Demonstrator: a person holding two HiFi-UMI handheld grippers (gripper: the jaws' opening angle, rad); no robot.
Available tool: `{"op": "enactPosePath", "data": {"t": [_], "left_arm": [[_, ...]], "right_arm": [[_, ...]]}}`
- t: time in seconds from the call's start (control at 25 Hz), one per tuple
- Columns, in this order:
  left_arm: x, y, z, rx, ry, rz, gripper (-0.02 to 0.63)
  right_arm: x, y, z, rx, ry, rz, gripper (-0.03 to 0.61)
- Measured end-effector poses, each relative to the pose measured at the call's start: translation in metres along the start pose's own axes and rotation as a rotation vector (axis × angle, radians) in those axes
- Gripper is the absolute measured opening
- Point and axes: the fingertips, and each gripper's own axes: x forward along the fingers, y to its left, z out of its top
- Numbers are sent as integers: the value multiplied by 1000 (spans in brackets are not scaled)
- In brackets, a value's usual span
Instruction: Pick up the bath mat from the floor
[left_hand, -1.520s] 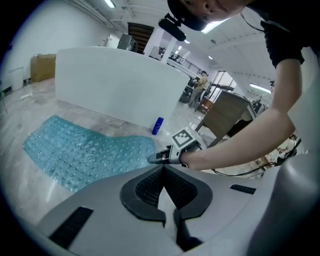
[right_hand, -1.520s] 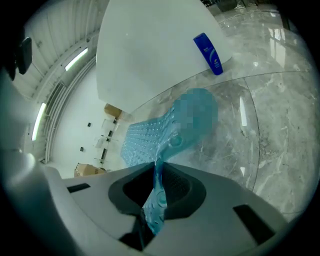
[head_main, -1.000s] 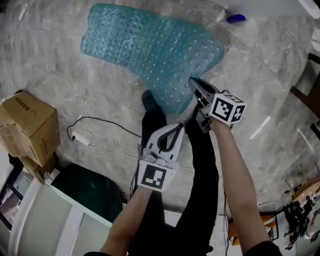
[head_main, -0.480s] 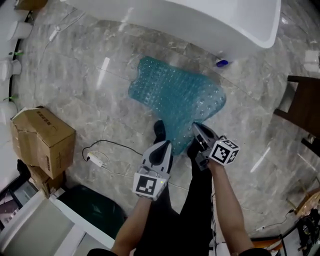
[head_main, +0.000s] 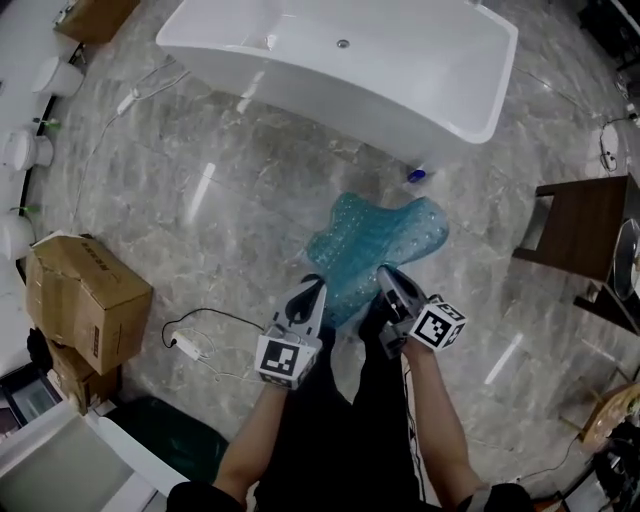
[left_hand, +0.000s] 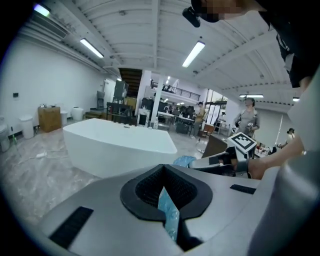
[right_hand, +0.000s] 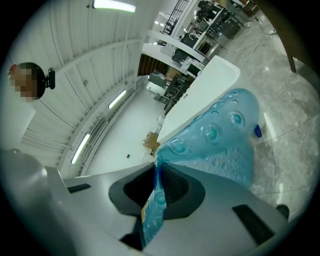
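Observation:
The translucent teal bath mat (head_main: 375, 248), studded with suction bumps, hangs from both grippers above the marble floor. In the head view my left gripper (head_main: 308, 297) grips its near left edge and my right gripper (head_main: 390, 283) its near right edge; the mat's far end droops towards the tub. A thin strip of mat (left_hand: 167, 215) shows pinched between the shut jaws in the left gripper view. The right gripper view shows the mat (right_hand: 220, 145) spreading out from the shut jaws, with its edge clamped between them.
A white bathtub (head_main: 340, 70) stands ahead on the floor, a small blue object (head_main: 416, 176) at its foot. A cardboard box (head_main: 85, 300) and a white cable with plug (head_main: 185, 342) lie to the left. A dark wooden table (head_main: 585, 235) stands at the right.
Both grippers have risen a good way with the mat; its near part has left the floor and it now hangs folded and narrower. The view has pulled back, showing the tub.

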Motion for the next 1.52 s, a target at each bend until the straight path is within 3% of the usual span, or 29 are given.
{"op": "enactPosePath", "data": {"t": [0.44,0.8,1.2,1.52], "left_arm": [[-49,-27,107,88,-179,7,5],[-79,-60,196,155,-334,-9,5],[-91,-106,263,235,-439,-34,5],[-111,-106,296,218,-482,-25,5]], "right_arm": [[-68,122,82,-107,-142,117,35],[-116,225,145,-356,-270,248,35],[-163,296,199,-703,-404,241,35],[-169,333,213,-880,-439,215,35]]}}
